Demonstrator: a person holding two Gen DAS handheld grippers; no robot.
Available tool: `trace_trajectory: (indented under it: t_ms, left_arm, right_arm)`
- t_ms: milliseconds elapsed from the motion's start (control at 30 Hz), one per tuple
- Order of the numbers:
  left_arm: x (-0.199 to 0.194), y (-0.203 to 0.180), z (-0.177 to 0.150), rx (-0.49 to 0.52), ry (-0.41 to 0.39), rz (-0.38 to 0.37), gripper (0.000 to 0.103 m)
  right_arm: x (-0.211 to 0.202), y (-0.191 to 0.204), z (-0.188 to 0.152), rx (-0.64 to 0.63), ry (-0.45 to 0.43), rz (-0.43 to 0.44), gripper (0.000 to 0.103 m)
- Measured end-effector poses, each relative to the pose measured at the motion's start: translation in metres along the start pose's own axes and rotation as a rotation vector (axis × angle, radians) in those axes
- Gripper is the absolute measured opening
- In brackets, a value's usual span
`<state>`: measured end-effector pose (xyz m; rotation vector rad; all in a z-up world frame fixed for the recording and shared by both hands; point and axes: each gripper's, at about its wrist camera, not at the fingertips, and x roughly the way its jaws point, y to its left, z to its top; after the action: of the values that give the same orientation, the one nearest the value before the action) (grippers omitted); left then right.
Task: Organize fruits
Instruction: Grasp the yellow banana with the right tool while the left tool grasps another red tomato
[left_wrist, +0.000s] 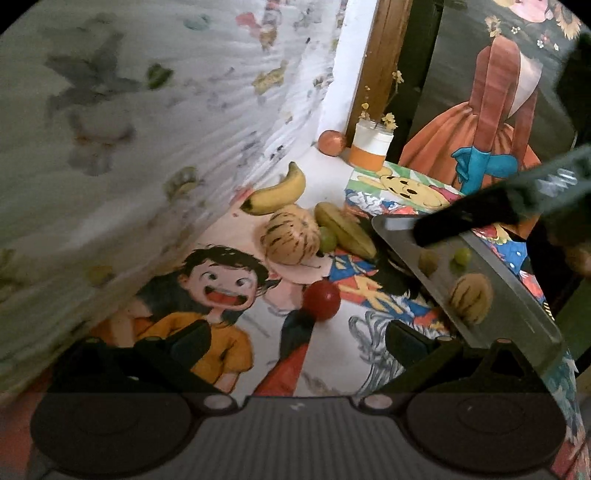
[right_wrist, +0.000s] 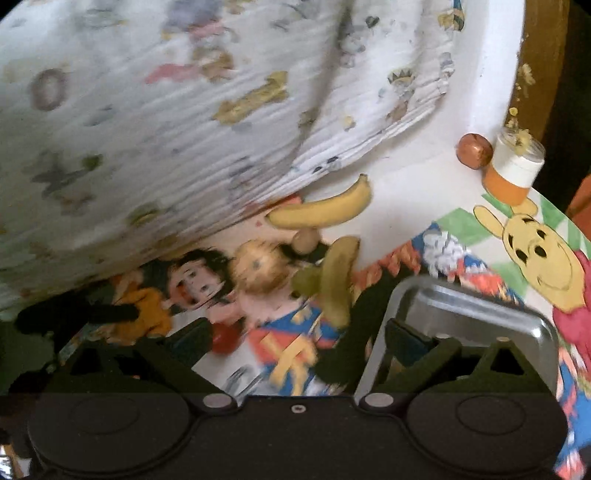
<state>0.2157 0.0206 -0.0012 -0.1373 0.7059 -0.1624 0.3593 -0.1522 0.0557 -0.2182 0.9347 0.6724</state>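
Fruits lie on a cartoon-print cloth: a banana (left_wrist: 277, 192) (right_wrist: 321, 210), a striped yellow melon (left_wrist: 290, 236) (right_wrist: 262, 269), a green grape (left_wrist: 327, 238), a yellow-green starfruit (left_wrist: 347, 229) (right_wrist: 338, 280) and a red round fruit (left_wrist: 321, 299) (right_wrist: 225, 338). My left gripper (left_wrist: 299, 339) is open, with the red fruit just ahead of its fingers. My right gripper (right_wrist: 301, 339) is open and holds nothing; its right finger hangs over the left rim of a shiny metal tray (right_wrist: 480, 295) (left_wrist: 517, 306). In the left wrist view it shows as a dark blurred bar (left_wrist: 498, 206) above the tray.
An orange fruit (left_wrist: 332, 143) (right_wrist: 475, 150) and an orange-and-white cup (left_wrist: 371, 146) (right_wrist: 515, 170) with dried flowers stand at the back by a wooden post. A patterned white fabric (left_wrist: 147, 147) bulges along the left side. The tray's wall mirrors the fruits.
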Motion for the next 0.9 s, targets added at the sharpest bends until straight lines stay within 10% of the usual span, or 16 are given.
trace_trajectory:
  t_ms: [633, 900]
  left_arm:
    - [0.049, -0.013, 0.008, 0.019, -0.009, -0.003, 0.056]
    - [0.052, -0.013, 0.009, 0.014, -0.006, -0.013, 0.033]
  right_arm:
    - [0.081, -0.018, 0.002, -0.144, 0.049, 0.005, 0.05]
    - [0.086, -0.018, 0.006, -0.143, 0.02, 0.048, 0.046]
